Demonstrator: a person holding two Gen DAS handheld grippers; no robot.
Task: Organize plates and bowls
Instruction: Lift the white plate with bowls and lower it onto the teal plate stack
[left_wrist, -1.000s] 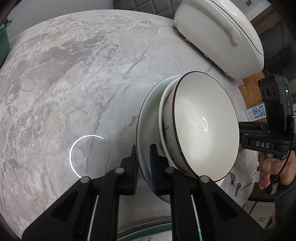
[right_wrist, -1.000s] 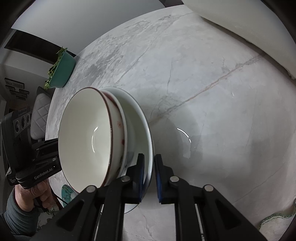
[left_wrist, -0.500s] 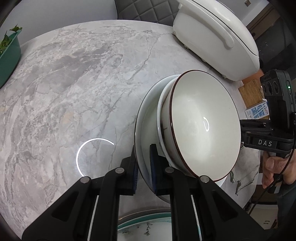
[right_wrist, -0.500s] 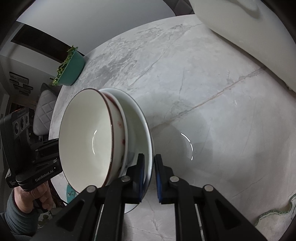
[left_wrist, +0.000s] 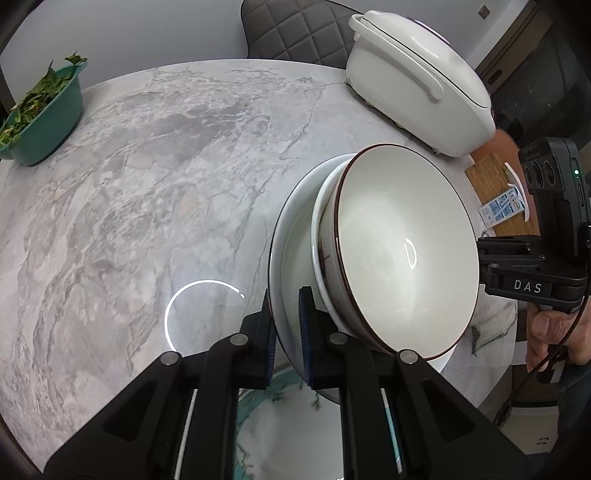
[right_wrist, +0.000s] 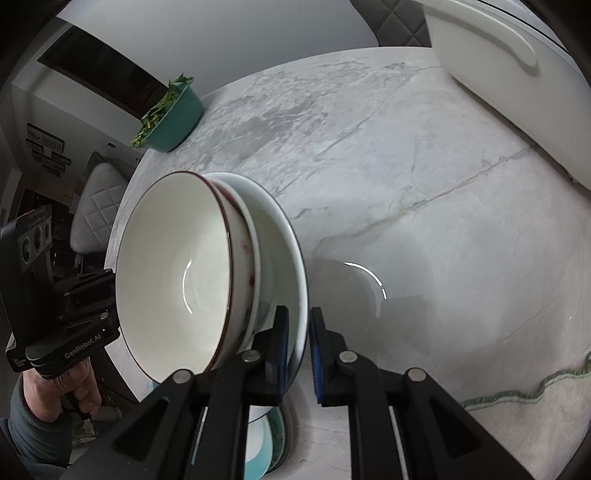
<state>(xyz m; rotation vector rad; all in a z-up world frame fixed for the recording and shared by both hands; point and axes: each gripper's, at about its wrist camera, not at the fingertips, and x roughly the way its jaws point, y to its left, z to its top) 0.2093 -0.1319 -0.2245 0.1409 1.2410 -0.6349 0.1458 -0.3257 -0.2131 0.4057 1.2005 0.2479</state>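
Note:
A white plate (left_wrist: 291, 236) carries a stack of two bowls; the top bowl (left_wrist: 402, 251) is white with a dark red rim. My left gripper (left_wrist: 287, 325) is shut on the plate's near rim. My right gripper (right_wrist: 297, 343) is shut on the opposite rim of the same plate (right_wrist: 284, 236), beside the top bowl (right_wrist: 177, 273). The stack hangs above the marble table (left_wrist: 147, 184). A teal-patterned plate (left_wrist: 273, 417) lies below it, also seen in the right wrist view (right_wrist: 273, 435).
A white rice cooker (left_wrist: 417, 99) stands at the table's far right. A green bowl of leafy vegetables (left_wrist: 40, 118) sits at the far left edge. A wooden board (left_wrist: 491, 192) with a small carton and a white cloth (right_wrist: 535, 406) lie on the right.
Both grippers have lifted the plate with its bowls higher above the table. More of the table, the green bowl and the teal-patterned plate below have come into view.

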